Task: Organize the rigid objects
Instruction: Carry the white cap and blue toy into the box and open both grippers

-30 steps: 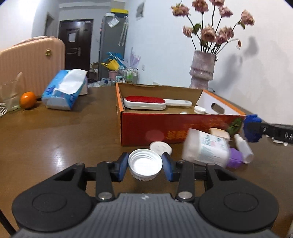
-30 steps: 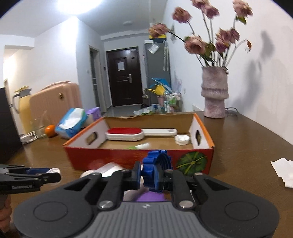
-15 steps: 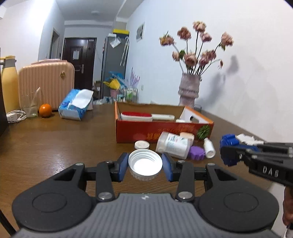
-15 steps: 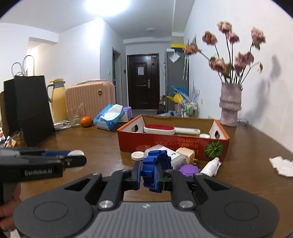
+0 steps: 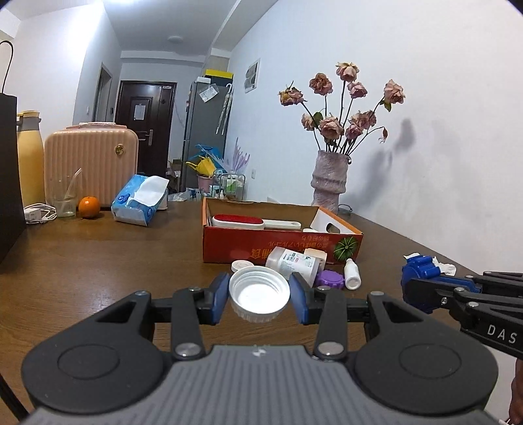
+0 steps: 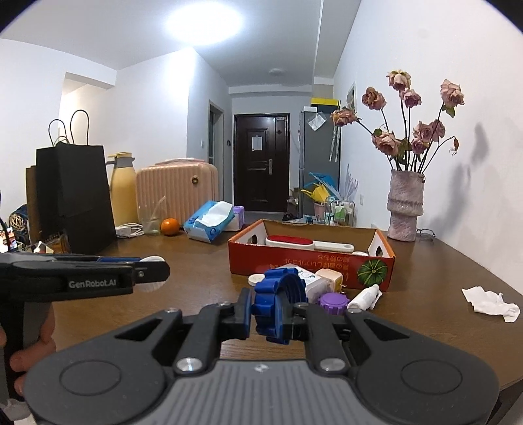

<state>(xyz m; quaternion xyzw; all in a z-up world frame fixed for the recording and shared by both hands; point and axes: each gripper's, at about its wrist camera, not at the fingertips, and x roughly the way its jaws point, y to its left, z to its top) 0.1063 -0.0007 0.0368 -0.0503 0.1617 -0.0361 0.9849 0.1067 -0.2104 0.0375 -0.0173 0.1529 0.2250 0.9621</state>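
A white cap point(image 5: 259, 298) is clamped, open side up, between the fingers of the left tool point(image 5: 260, 299). A blue ridged cap point(image 6: 280, 309) is pinched on edge in the right tool point(image 6: 278, 318). Ahead of both tools, a white bottle point(image 5: 292, 262), a purple cap point(image 5: 330, 279) and a red box point(image 5: 281, 250) are seen on the worktop point(image 5: 98, 261).

White walls point(image 6: 137, 108) and a white ceiling with a bright ceiling light point(image 6: 204, 21) enclose the room. A hallway leads to a dark door point(image 6: 261, 163), with a grey fridge point(image 6: 318, 157) beside it. The brown wooden table point(image 6: 434, 271) stands against the right wall, a vase of dried roses point(image 6: 405, 204) on it.
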